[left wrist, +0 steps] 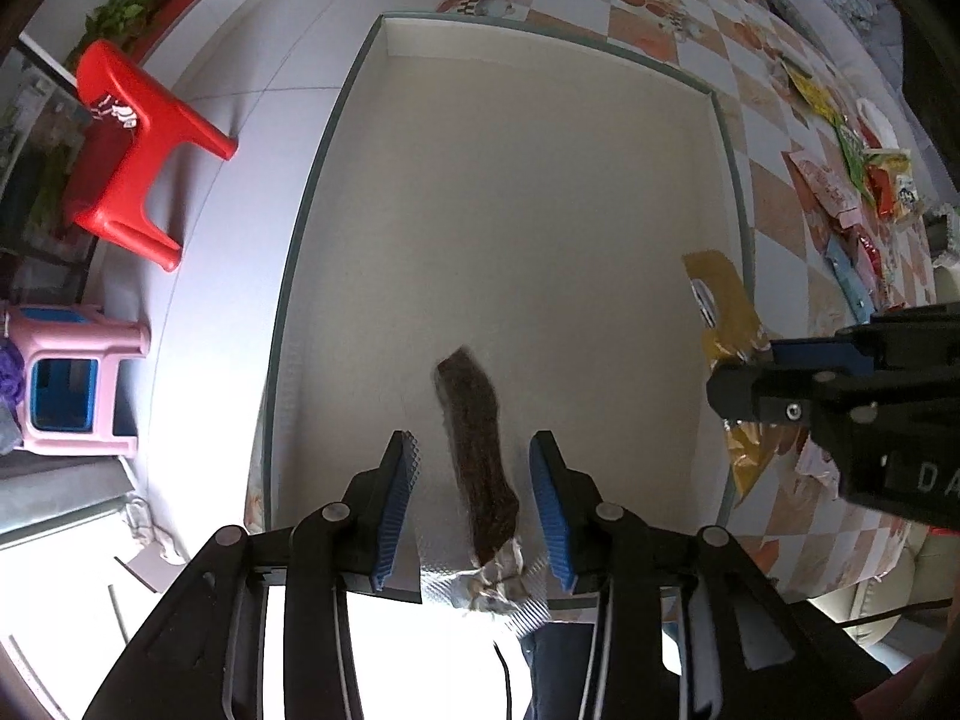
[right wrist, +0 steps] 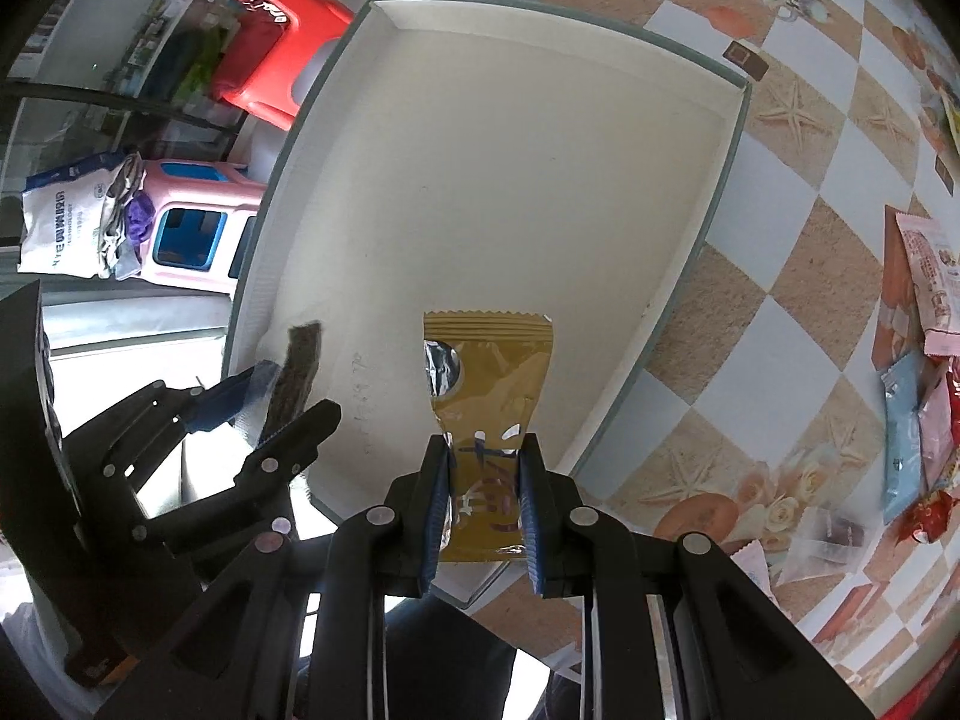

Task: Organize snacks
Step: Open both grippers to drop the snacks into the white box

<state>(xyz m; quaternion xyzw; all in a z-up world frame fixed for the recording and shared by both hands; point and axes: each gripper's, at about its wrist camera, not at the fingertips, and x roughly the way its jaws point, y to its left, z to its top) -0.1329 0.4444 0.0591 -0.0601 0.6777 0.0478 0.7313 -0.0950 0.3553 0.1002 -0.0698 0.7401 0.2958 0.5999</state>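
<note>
Brown snack stick [left wrist: 480, 456] lengthwise between left tongs [left wrist: 474, 504]

One white shallow box [left wrist: 726, 138]. Two snacks over it: one dark brown strip in clear wrap [left wrist: 480, 468], one gold packet [right wrist: 489, 396]. Two grippers: left gripper [left wrist: 477, 504], right gripper [right wrist: 485, 504]. Loose snack pile on the checkered tablecloth [right wrist: 780, 276]: at least five packets show in the right wrist view, among them one pink [right wrist: 927, 294], one light blue [right wrist: 900, 438], one red [right wrist: 933, 513]; exact total unclear, they overlap. Two stools: one red stool [left wrist: 129, 150], one pink stool [left wrist: 78, 378]. One white printed bag [right wrist: 66, 222] on the floor.
</note>
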